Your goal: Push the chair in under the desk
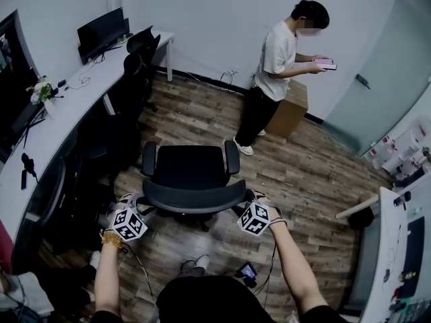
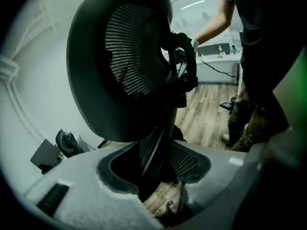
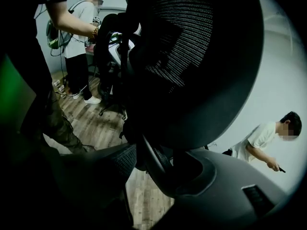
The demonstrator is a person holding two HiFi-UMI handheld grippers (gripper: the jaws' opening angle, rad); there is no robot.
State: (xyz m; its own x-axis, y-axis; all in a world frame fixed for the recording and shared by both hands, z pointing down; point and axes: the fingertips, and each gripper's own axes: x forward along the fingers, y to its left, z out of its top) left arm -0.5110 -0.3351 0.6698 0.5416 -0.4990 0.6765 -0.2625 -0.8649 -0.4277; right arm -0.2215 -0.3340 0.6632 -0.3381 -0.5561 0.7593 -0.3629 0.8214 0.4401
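The black office chair stands on the wood floor, to the right of the long white desk, with its seat facing away from me. My left gripper is at the left end of the mesh backrest and my right gripper is at the right end. In the left gripper view the backrest fills the frame, and its edge runs down between the jaws of the left gripper, with floor showing beside it. The right gripper straddles the other edge of the backrest in the same way. Both stand open.
Other black chairs are tucked along the white desk, which carries a monitor. A person stands beyond the chair beside a cardboard box. A phone and cables lie on the floor by my feet. A second desk stands at right.
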